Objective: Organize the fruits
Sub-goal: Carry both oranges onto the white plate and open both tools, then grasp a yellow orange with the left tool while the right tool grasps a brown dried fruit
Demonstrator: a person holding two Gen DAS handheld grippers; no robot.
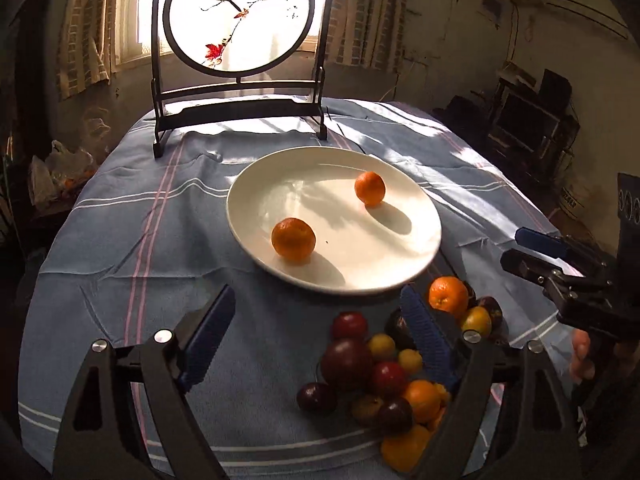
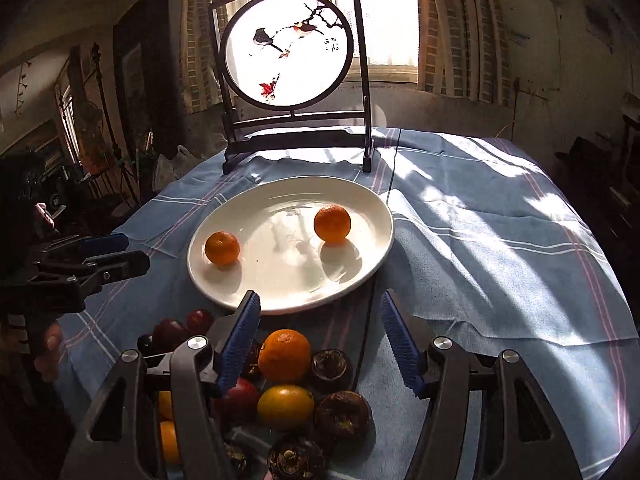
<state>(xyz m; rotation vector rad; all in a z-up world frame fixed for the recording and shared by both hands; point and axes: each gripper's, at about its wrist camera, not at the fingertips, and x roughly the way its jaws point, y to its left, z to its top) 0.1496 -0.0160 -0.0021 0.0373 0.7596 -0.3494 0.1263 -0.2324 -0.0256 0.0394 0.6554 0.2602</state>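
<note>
A white plate [image 1: 360,256] [image 2: 280,276] lies mid-table with two oranges on it, one near its left side [image 1: 293,239] [image 2: 222,247] and one further back to the right [image 1: 370,188] [image 2: 332,223]. In front of the plate is a heap of mixed fruit [image 1: 384,372]: oranges, red and dark plums, small yellow fruits. My left gripper [image 1: 316,300] hangs open over the heap's left part, holding nothing. My right gripper [image 2: 319,300] is open above an orange [image 2: 285,356] in the heap, its pads clear of it. Each gripper also shows from the side, the right one [image 1: 510,248] and the left one [image 2: 136,252].
A dark-framed standing screen with painted birds [image 1: 240,20] [image 2: 288,52] stands at the table's back edge before a bright window. A blue striped cloth [image 1: 120,240] [image 2: 500,240] covers the table. A plastic bag [image 1: 60,168] sits off the table's left side.
</note>
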